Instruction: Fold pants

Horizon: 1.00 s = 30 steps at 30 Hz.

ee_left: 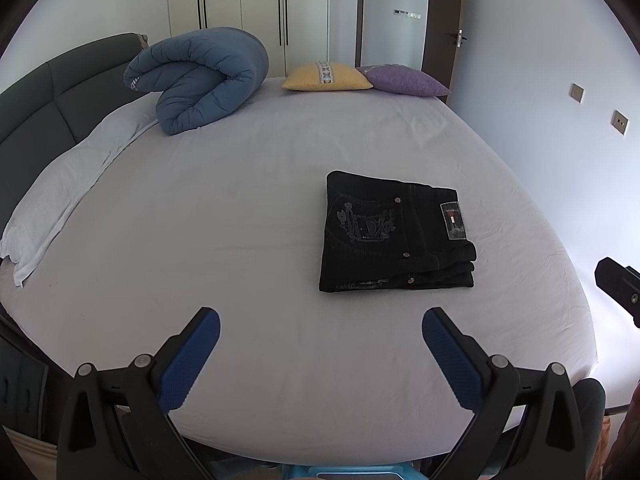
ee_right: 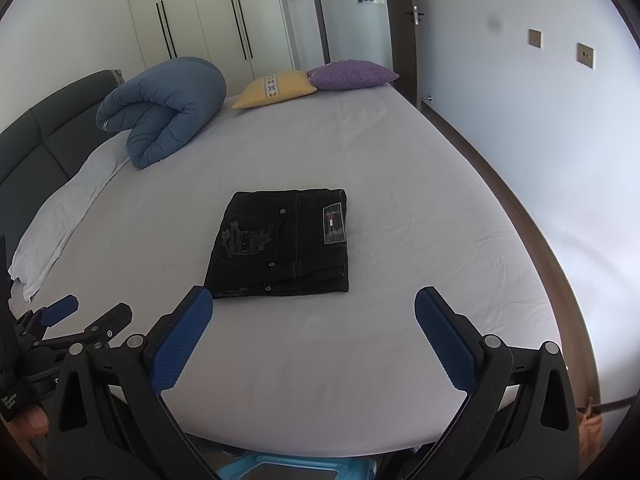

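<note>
- On the far left, a dark grey padded headboard (ee_left: 52, 96) runs along the edge of the bed (ee_left: 248, 208), with a white pillow (ee_left: 68, 196) lying flat against it.
- Just beyond the pillow, a blue quilt (ee_left: 200, 80) sits rolled into a thick bundle on the pale sheet.
- Behind the quilt stand white wardrobe doors (ee_left: 240, 0) with long dark handles.
- Nearer the camera, the left gripper (ee_left: 320, 328) hangs over the near edge of the bed, its blue-padded fingers (ee_left: 192, 360) spread wide and holding nothing.
- At the far edge of the bed, a yellow cushion (ee_left: 326, 77) lies touching a purple cushion (ee_left: 404, 80) on its right.
- Right of centre, the black pants (ee_left: 396, 232) lie folded into a compact rectangle on the sheet, back pocket embroidery and waistband label facing up, clear of both tools.
- The right gripper (ee_right: 314, 304) is likewise released, its jaws wide apart, with the pants just beyond its left fingertip in the right wrist view.
- Further right, a dark door (ee_left: 444, 20) stands open beside a pale wall carrying two switch plates (ee_left: 619, 122).
</note>
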Available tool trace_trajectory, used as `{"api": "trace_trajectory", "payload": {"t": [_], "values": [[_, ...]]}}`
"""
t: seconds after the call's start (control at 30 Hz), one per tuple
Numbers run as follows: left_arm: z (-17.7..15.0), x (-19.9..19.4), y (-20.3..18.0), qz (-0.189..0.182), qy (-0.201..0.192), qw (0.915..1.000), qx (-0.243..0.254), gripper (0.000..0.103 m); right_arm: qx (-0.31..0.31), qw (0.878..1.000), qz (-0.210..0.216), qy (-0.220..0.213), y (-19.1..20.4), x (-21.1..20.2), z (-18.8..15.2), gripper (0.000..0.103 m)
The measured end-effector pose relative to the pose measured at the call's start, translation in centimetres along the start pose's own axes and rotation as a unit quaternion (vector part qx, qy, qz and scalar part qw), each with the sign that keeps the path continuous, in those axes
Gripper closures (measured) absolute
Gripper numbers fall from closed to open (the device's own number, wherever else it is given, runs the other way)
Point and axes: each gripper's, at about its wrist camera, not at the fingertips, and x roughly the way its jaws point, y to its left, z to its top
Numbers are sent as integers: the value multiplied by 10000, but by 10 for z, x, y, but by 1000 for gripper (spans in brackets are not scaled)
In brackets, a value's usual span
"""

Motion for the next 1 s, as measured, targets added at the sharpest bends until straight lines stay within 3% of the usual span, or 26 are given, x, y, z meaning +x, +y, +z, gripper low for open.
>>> {"api": "trace_trajectory", "payload": {"t": [1.0], "values": [[-4,4,-1,-5,64,10000,-9,0,5,10000,16,74,6,7,-7,0]]}}
